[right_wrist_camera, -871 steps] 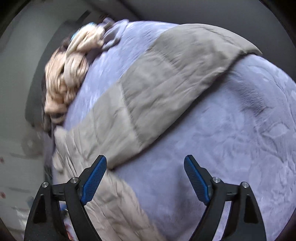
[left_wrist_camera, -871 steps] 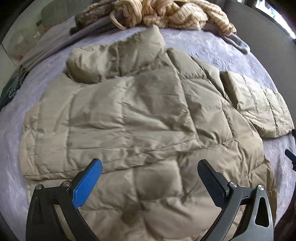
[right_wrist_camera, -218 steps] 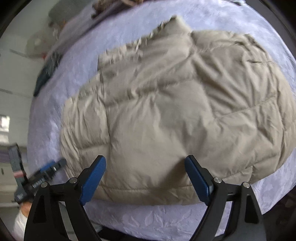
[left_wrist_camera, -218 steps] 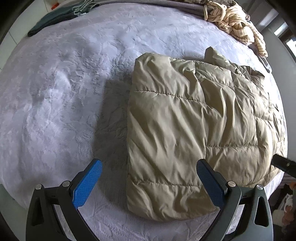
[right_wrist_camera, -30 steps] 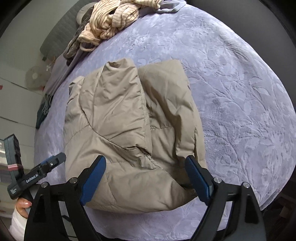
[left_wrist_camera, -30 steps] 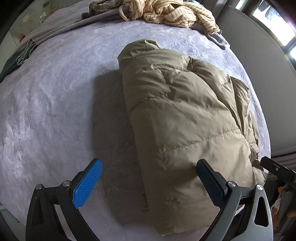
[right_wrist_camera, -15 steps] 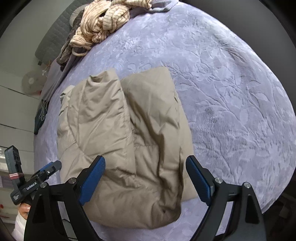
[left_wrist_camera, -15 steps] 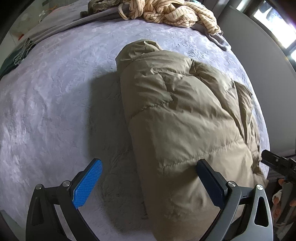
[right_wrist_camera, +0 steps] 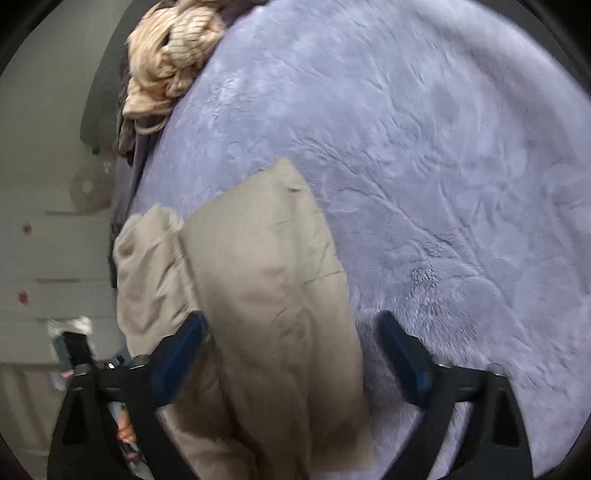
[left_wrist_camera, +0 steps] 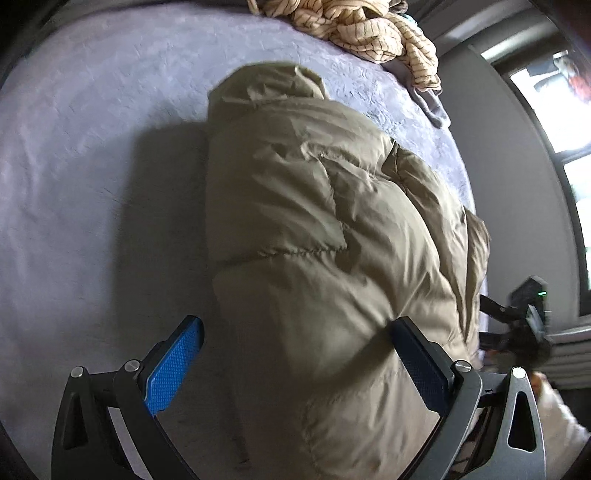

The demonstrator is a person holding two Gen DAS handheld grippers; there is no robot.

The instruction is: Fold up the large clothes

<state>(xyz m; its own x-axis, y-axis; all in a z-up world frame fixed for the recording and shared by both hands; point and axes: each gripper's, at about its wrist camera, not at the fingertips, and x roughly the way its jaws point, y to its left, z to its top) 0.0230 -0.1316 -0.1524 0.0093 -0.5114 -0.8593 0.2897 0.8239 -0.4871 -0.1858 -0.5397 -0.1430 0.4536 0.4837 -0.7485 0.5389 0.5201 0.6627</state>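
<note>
Puffer jacket (left_wrist_camera: pixel 325 240), a narrow bundle half a second ago, now fills both frames' lower centre as left gripper (left_wrist_camera: pixel 295 363) and right gripper (right_wrist_camera: pixel 291 360), both spread and empty, close in, probably for another fold.

One folded khaki puffer jacket (left_wrist_camera: pixel 332 251) lies directly ahead of the left gripper (left_wrist_camera: pixel 295 362), between its two spread fingers; in the right wrist view the same jacket (right_wrist_camera: pixel 258 295) sits between the two spread fingers of the right gripper (right_wrist_camera: pixel 291 354). One lilac plush bedspread (left_wrist_camera: pixel 92 166) lies beneath. One heap of cream striped clothing (left_wrist_camera: pixel 369 29) lies far ahead of the left gripper. Two grippers in all.
</note>
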